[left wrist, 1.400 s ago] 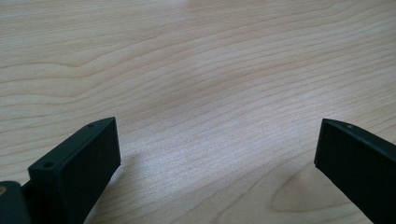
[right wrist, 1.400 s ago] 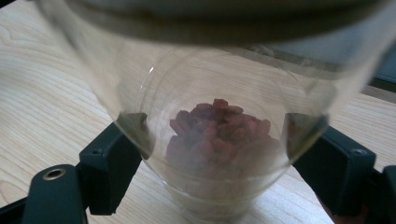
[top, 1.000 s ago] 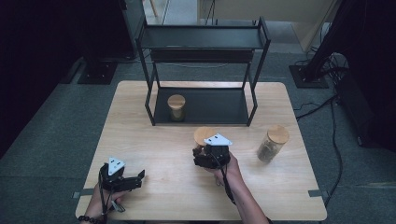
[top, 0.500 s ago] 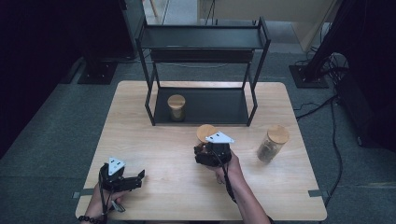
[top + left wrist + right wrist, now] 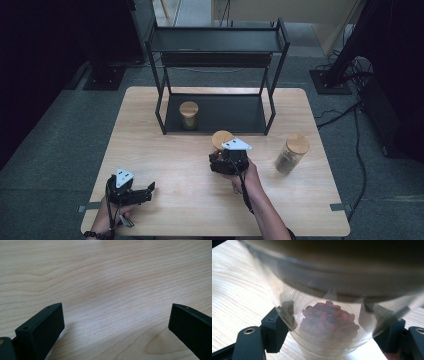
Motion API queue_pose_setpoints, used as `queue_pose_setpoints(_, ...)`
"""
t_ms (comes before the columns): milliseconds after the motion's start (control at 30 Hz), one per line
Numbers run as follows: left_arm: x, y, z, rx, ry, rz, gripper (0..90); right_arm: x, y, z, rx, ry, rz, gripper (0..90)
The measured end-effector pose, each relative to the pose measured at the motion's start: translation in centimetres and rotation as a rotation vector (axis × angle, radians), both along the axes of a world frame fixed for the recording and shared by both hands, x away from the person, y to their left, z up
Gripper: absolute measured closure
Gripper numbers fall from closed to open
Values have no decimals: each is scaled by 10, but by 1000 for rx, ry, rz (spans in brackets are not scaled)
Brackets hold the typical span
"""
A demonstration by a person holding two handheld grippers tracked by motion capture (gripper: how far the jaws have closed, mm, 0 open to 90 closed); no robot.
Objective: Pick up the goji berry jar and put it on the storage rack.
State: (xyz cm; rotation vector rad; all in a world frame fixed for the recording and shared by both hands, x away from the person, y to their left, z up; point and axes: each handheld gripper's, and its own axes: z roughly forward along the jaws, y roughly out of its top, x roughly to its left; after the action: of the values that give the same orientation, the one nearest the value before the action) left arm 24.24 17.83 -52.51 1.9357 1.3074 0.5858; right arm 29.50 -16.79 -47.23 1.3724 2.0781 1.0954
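Note:
A glass jar (image 5: 222, 138) with a wooden lid sits between the jaws of my right gripper (image 5: 222, 152) at the table's middle, just in front of the rack. In the right gripper view the jar (image 5: 329, 322) holds dark red dried pieces, and both black pads (image 5: 275, 327) press on its glass wall, so the right gripper (image 5: 329, 333) is shut on it. My left gripper (image 5: 149, 190) rests near the front left edge. In the left gripper view it (image 5: 116, 315) stands open over bare wood.
A black two-level rack (image 5: 220, 45) stands at the back of the wooden table (image 5: 190, 210), with a second lidded jar (image 5: 189, 114) on its bottom shelf. A third lidded jar (image 5: 291, 152) stands to the right of my right hand.
My right gripper and the jar between its jaws have shifted slightly toward the rack. The left gripper has stayed where it was.

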Motion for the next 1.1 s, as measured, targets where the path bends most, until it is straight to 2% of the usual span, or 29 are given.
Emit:
queue_pose_setpoints(500, 0, 0, 0, -3, 1, -2, 6, 19, -3, 9, -26, -9, -17, 247)
queue_pose_setpoints(1100, 0, 1, 0, -13, 0, -2, 6, 40, -1, 10, -11, 1, -26, 247)
